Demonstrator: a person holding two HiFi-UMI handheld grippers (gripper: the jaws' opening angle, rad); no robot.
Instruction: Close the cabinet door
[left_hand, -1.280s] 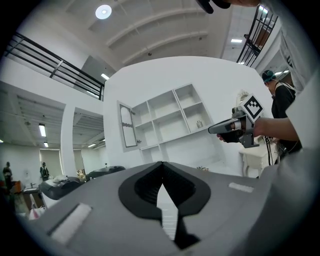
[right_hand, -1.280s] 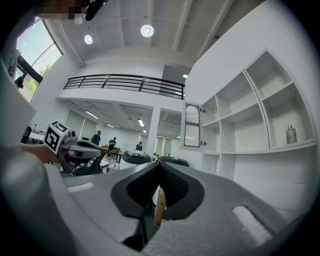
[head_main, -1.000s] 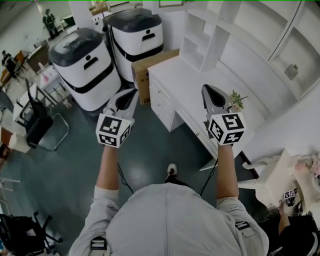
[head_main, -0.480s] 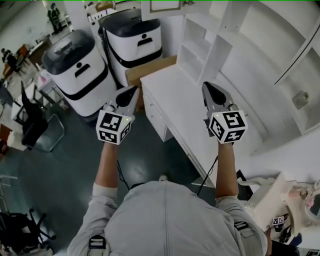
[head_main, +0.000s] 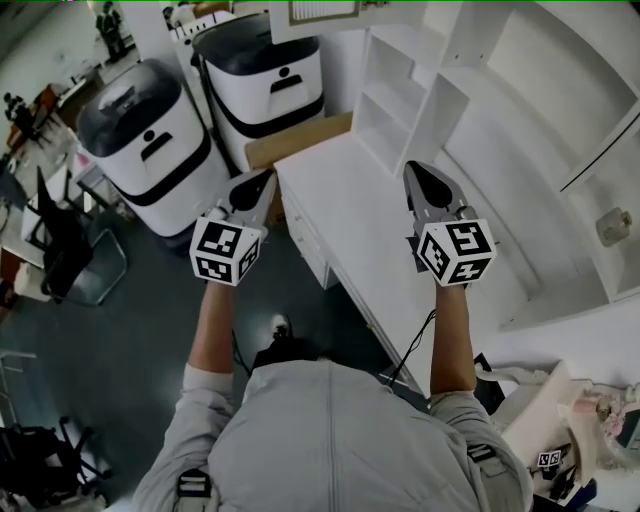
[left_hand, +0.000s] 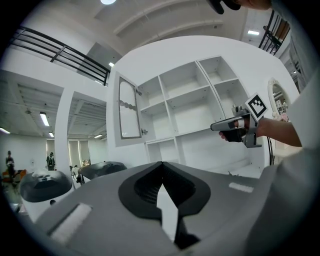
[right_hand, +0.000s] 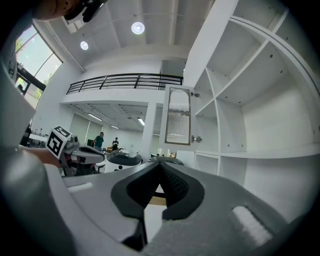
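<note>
The desk is standing under the shelves, with the door hanging open at their far end. A box is sitting between desk and two machines; a chair is standing farther left.

Seen from above: a person in a grey shirt, both arms stretched forward. Left gripper over the dark floor, just beside the corner of the white desk. Right gripper above the desk top, near the open white shelving. Jaws of each drawn together to a point, nothing held. Cabinet door at the top edge, swung out from the shelving. Two white-and-black machines to the left; cardboard box between them and the desk. Black chair at far left.
</note>
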